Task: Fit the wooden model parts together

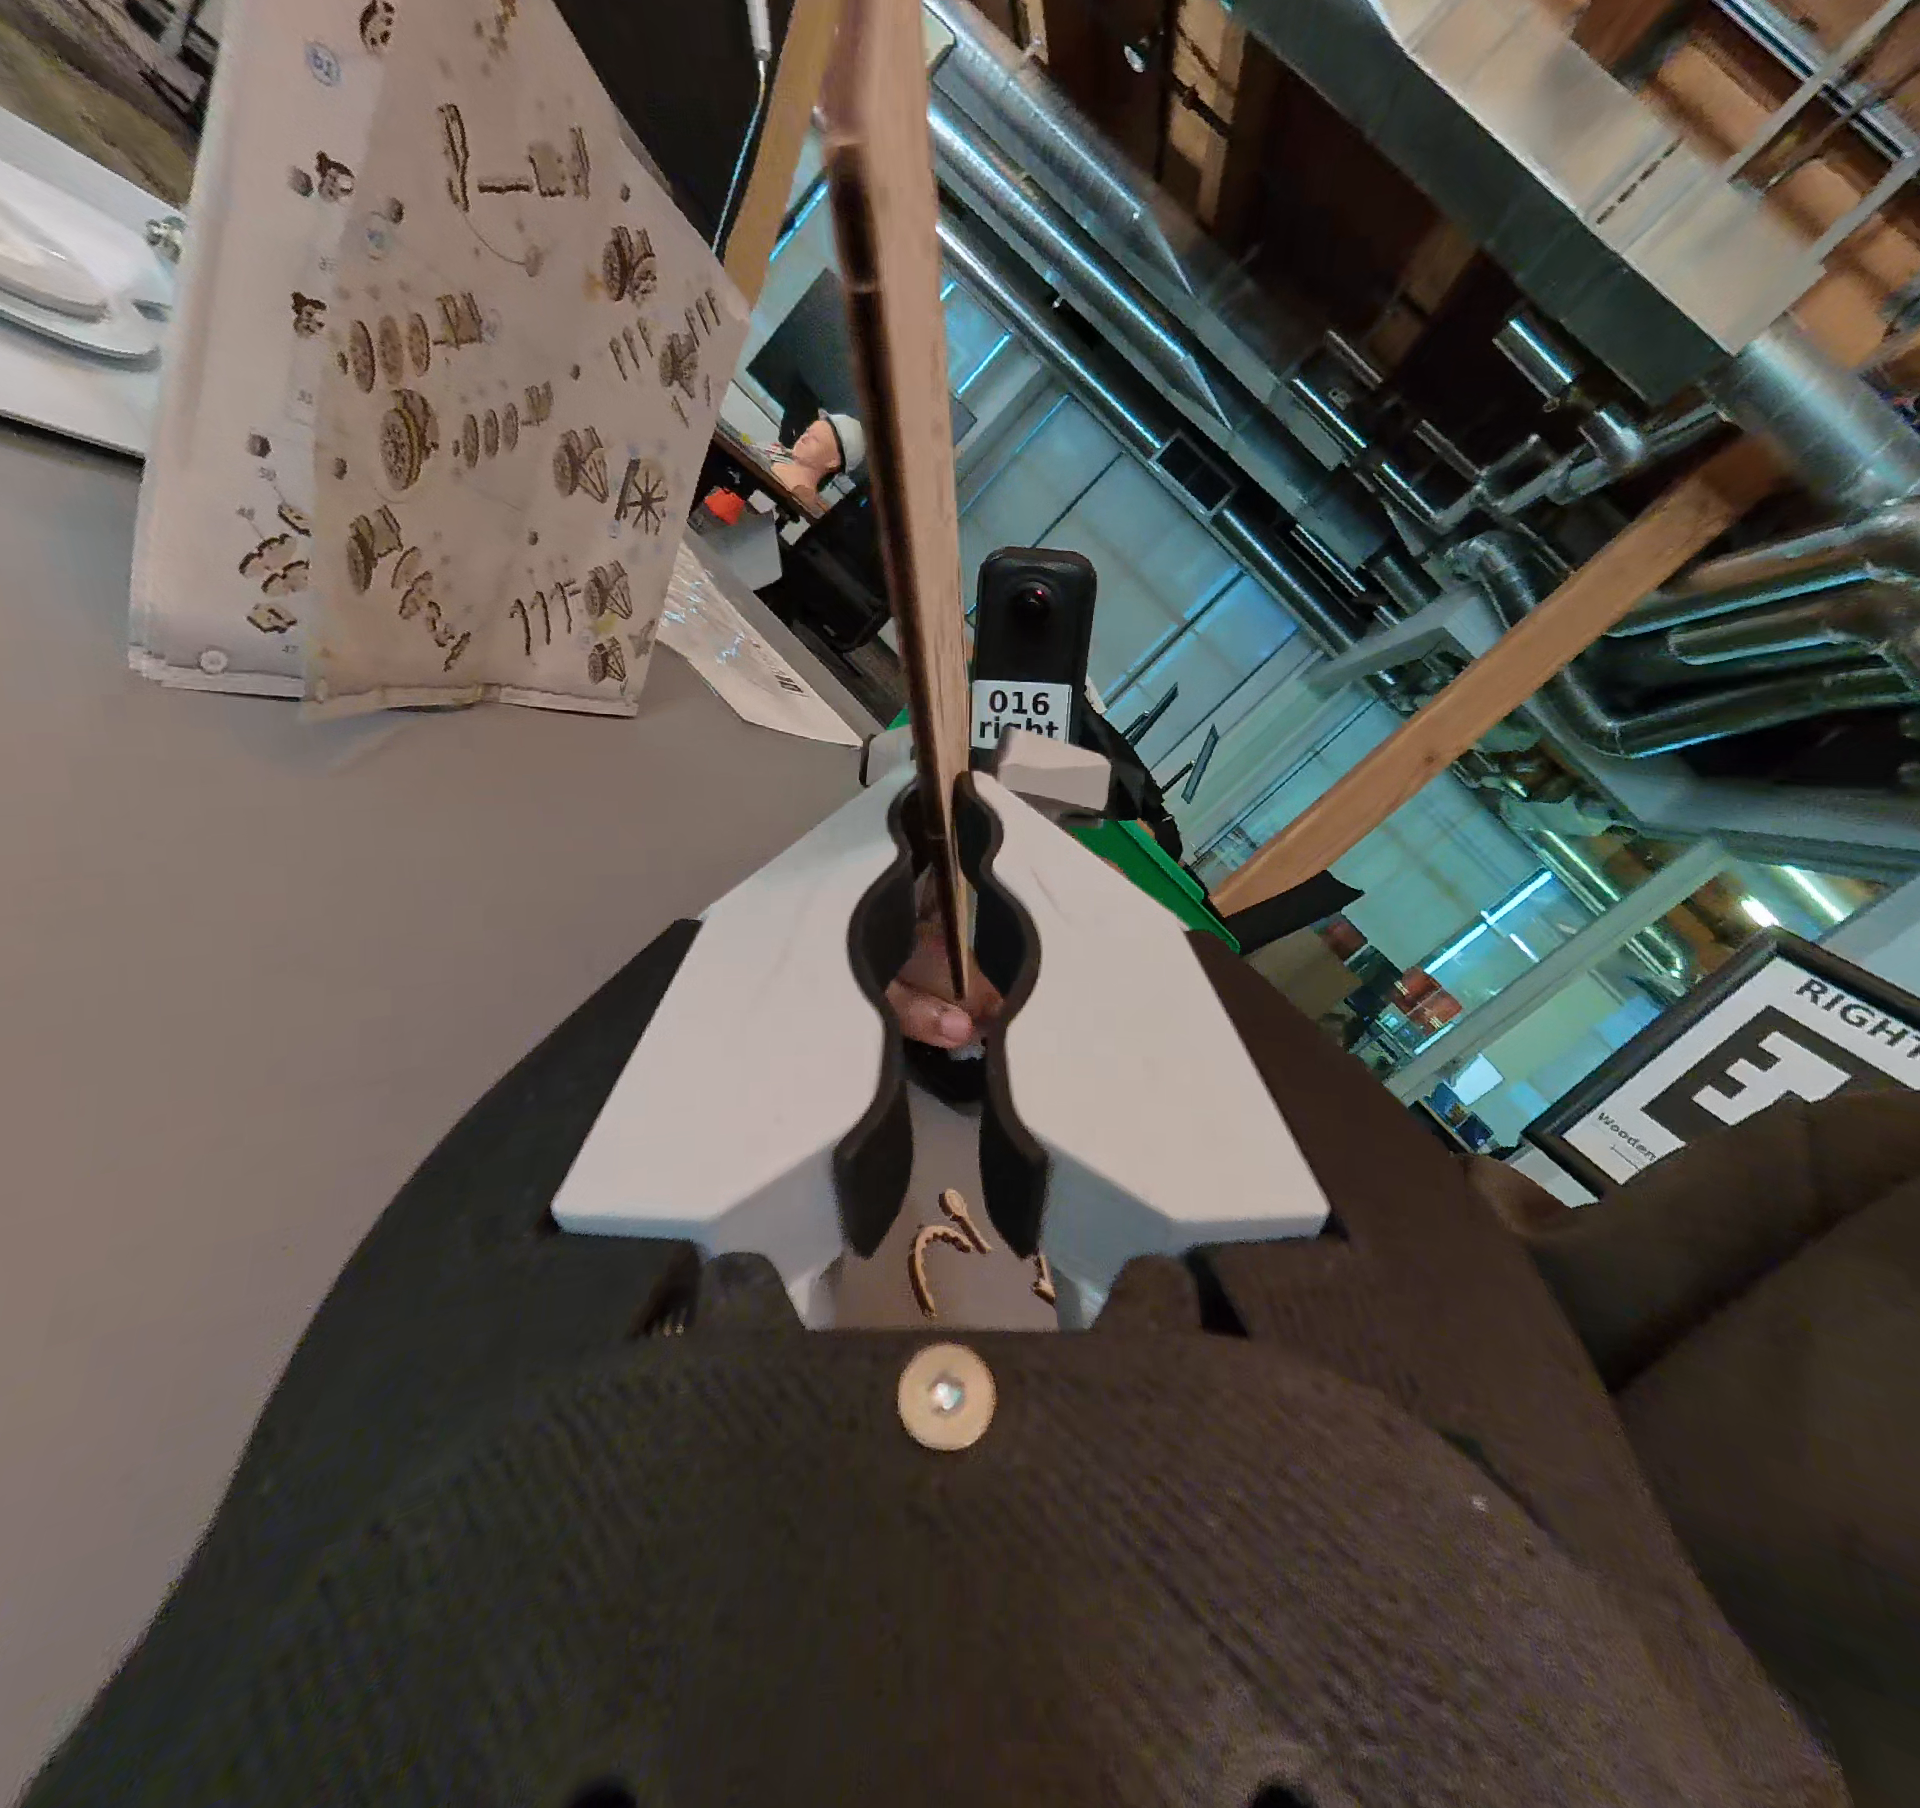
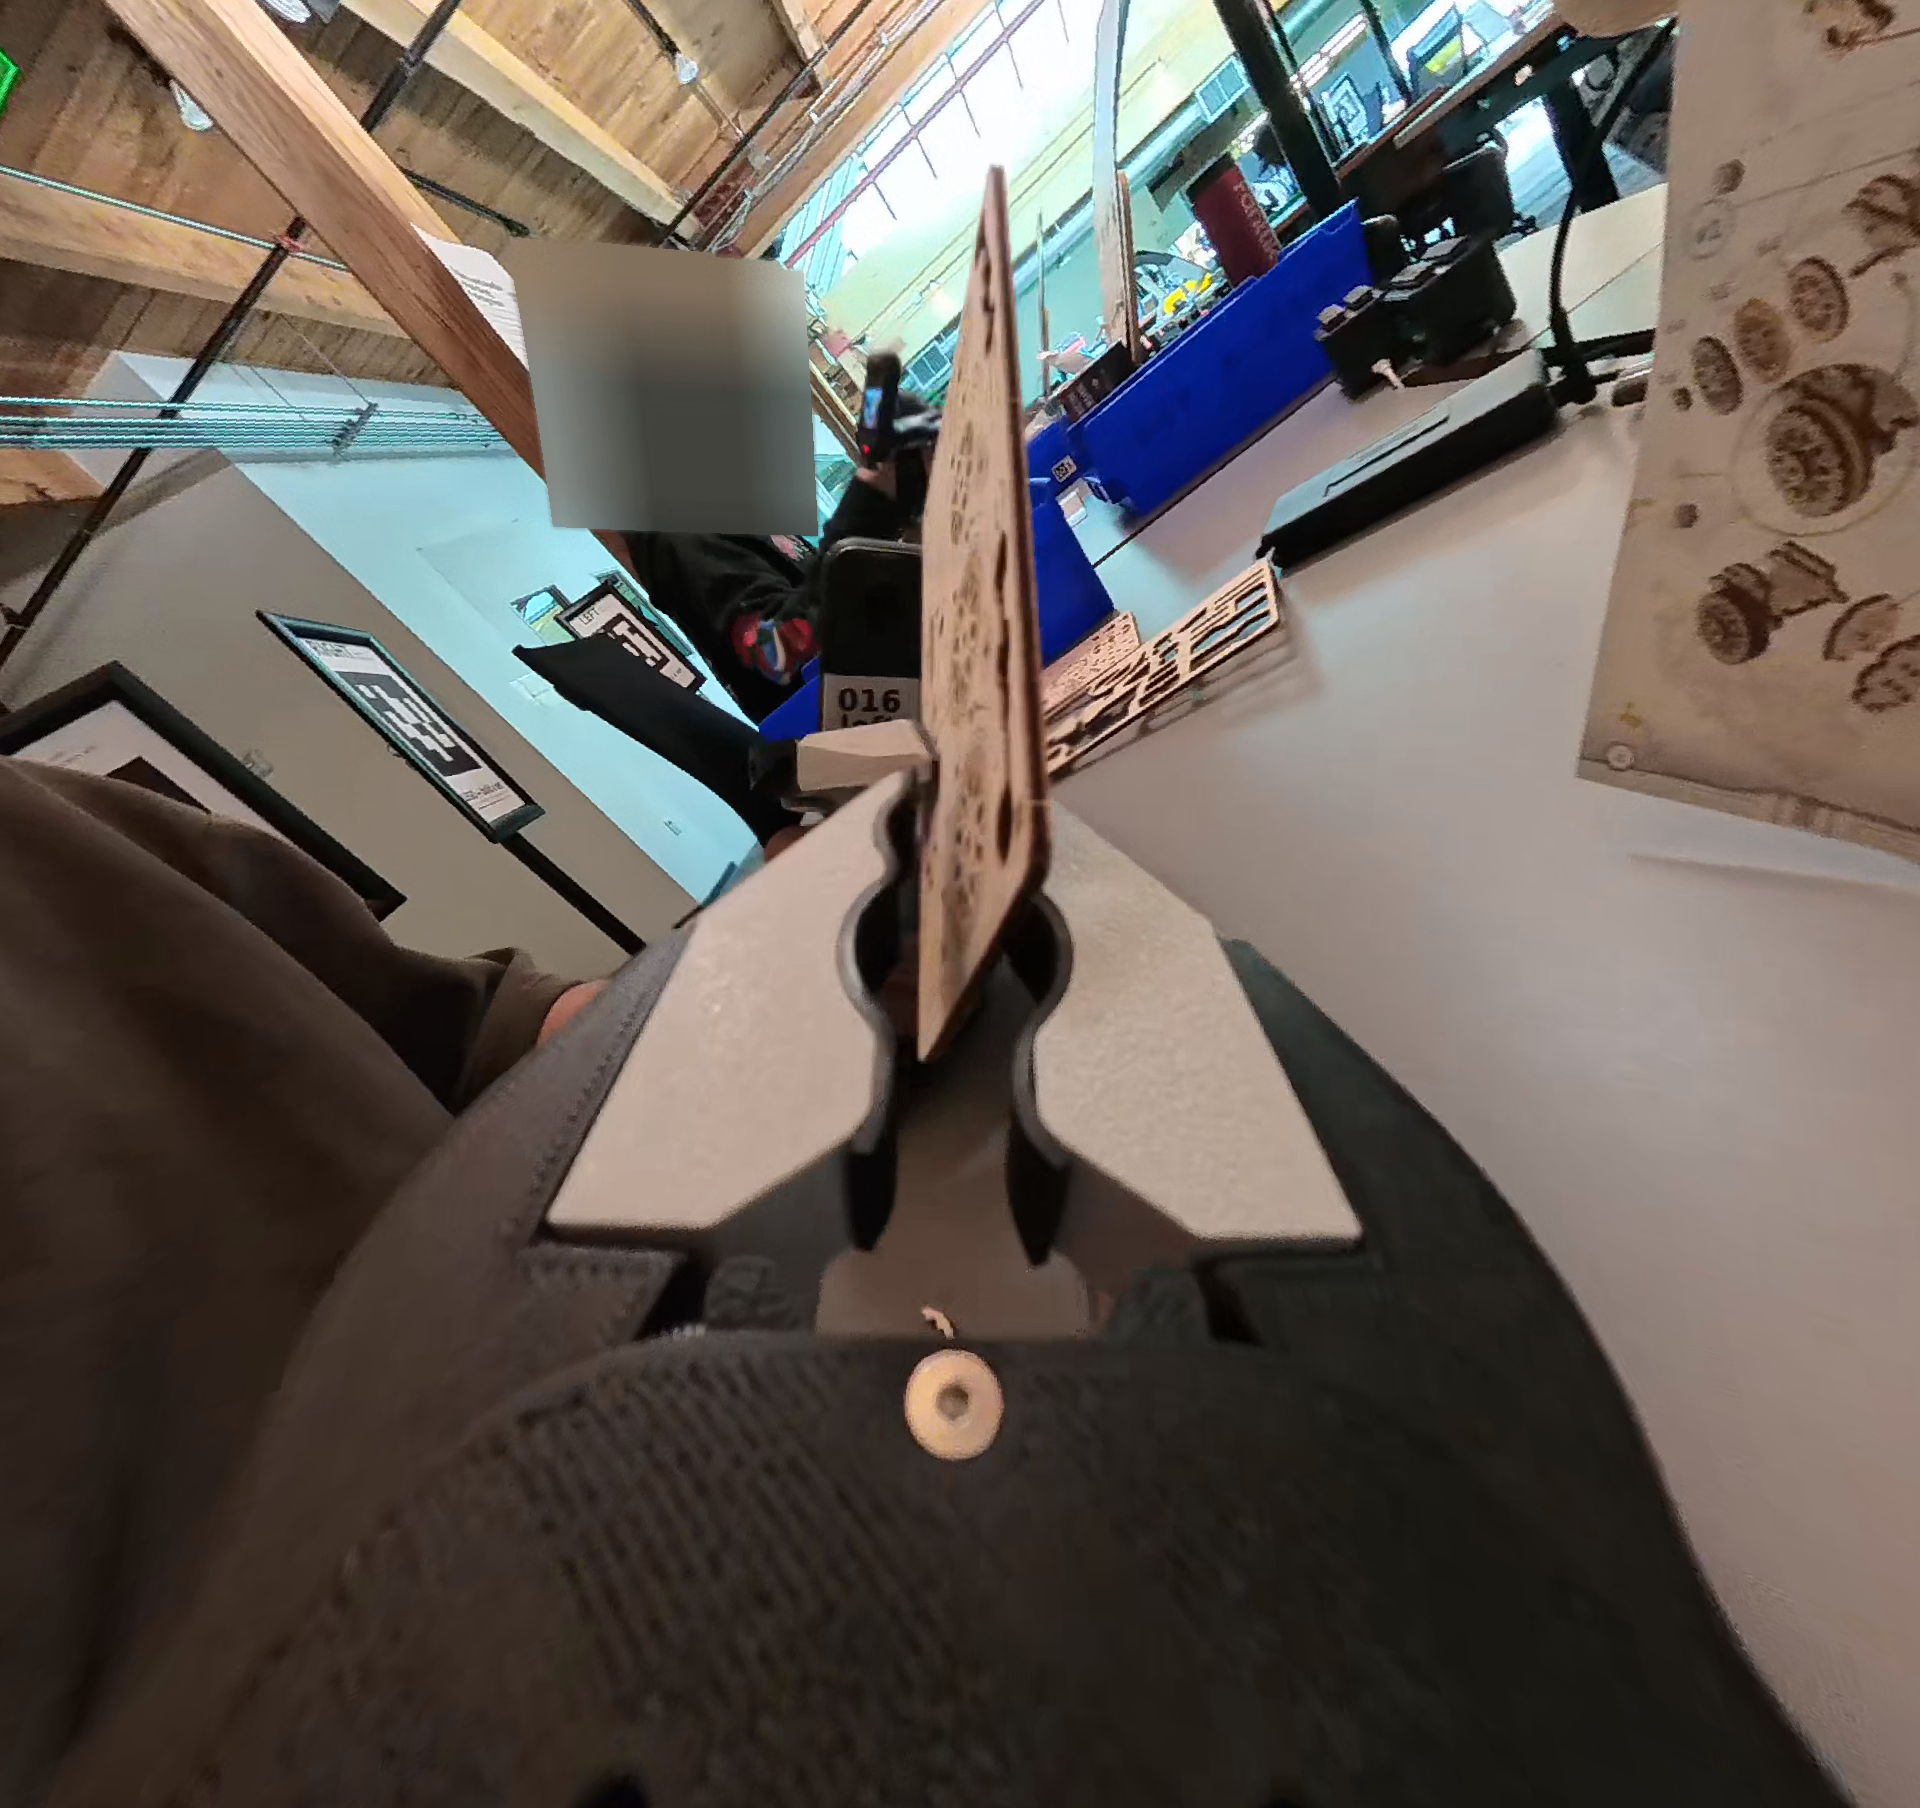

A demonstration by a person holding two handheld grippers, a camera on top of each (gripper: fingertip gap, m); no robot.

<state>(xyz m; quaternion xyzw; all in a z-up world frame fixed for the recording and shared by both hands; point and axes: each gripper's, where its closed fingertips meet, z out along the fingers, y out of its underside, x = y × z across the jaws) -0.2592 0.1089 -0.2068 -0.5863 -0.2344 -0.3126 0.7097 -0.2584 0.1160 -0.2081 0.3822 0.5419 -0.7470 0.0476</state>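
Note:
A thin laser-cut plywood sheet stands edge-on between both grippers, raised above the table. My left gripper is shut on one edge of it. Just beyond, the right gripper faces mine and grips the same sheet. In the right wrist view, the sheet shows its cut-out parts, and my right gripper is shut on its near edge. The left gripper's grey fingers show behind it. Small loose wooden pieces lie on the table under the left gripper.
An open instruction booklet stands on the grey table, and shows at the right in the right wrist view. More cut plywood sheets lie flat beyond. Blue bins and a black flat case sit farther back. Both grippers' tips are close together, under 4 cm apart.

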